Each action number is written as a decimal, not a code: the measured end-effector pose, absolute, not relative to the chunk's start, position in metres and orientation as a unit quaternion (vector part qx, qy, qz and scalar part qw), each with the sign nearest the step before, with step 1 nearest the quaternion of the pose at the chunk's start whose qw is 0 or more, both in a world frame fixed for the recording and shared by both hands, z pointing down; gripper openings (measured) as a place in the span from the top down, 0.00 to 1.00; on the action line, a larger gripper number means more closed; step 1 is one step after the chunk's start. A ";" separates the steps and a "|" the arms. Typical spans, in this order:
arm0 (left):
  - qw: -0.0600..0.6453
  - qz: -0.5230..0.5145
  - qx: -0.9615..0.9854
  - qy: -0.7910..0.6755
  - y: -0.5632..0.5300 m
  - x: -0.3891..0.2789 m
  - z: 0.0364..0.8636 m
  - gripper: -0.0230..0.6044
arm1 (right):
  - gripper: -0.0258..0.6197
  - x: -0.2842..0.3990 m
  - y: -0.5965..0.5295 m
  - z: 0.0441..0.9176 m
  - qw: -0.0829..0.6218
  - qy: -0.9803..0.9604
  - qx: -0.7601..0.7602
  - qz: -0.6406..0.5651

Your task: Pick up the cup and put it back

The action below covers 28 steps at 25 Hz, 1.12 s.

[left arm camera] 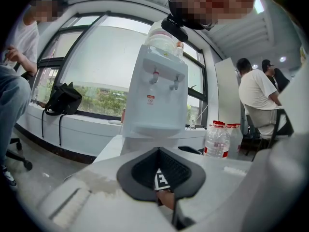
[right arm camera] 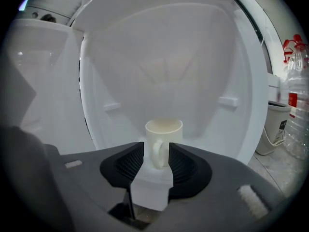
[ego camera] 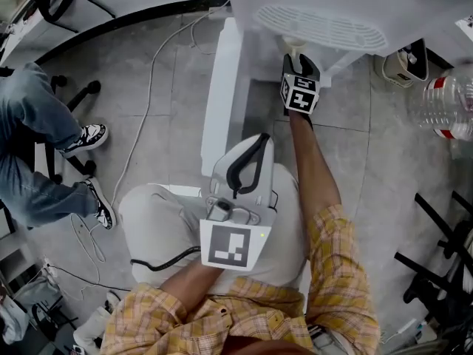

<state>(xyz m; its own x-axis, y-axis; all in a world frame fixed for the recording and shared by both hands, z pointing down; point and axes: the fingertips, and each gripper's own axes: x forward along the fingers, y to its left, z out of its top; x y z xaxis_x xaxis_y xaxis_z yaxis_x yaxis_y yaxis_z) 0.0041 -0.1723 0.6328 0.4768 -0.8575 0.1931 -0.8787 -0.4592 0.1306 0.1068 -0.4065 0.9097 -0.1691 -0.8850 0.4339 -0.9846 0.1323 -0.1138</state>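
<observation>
1. Plainly, the right gripper (right arm camera: 156, 150) had its jaws wide apart, one on either side of the handle (right arm camera: 157, 154) of the cup (right arm camera: 164, 128), with a sliver of gap on each side and no grip on it
2. The cup stood upright on the white shelf (right arm camera: 150, 190) inside the open compartment (right arm camera: 169, 66) of the water dispenser (left arm camera: 155, 95), near the shelf's front edge, with its handle turned toward the jaws
3. The step in hand looked like the moment at the handle, either closing for the pick or letting go to set it back; which of the two could not be told
4. For a pick, the jaws wanted to be centred on the handle and level, then closed squarely so the cup would not twist, with the lift short and straight before it came out past the front edge
5. For a release, backing straight out along the jaws' own line seemed safest, since a sideways drift could catch the handle and drag the cup off the front edge
6. The left gripper (left arm camera: 157, 151), its tips together on nothing, hung well back from the dispenser and was best kept clear
</observation>
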 end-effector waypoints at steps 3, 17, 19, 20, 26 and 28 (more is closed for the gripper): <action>0.102 0.049 0.854 -0.508 -0.172 0.005 0.632 0.96 | 0.73 0.106 -0.415 0.916 0.145 -0.738 0.631 0.190; 0.085 0.060 0.861 -0.499 -0.178 0.010 0.634 0.96 | 0.88 0.116 -0.411 0.919 0.198 -0.735 0.629 0.159; 0.085 0.056 0.861 -0.498 -0.180 0.013 0.633 0.96 | 0.88 0.120 -0.405 0.914 0.196 -0.739 0.625 0.157; 0.084 0.057 0.862 -0.497 -0.179 0.014 0.633 0.96 | 0.88 0.121 -0.400 0.910 0.194 -0.742 0.623 0.155; 0.083 0.066 0.863 -0.495 -0.178 0.016 0.634 0.96 | 0.88 0.123 -0.375 0.880 0.183 -0.757 0.610 0.144; 0.091 0.068 0.860 -0.498 -0.178 0.015 0.635 0.96 | 0.88 0.123 -0.369 0.866 0.175 -0.762 0.607 0.143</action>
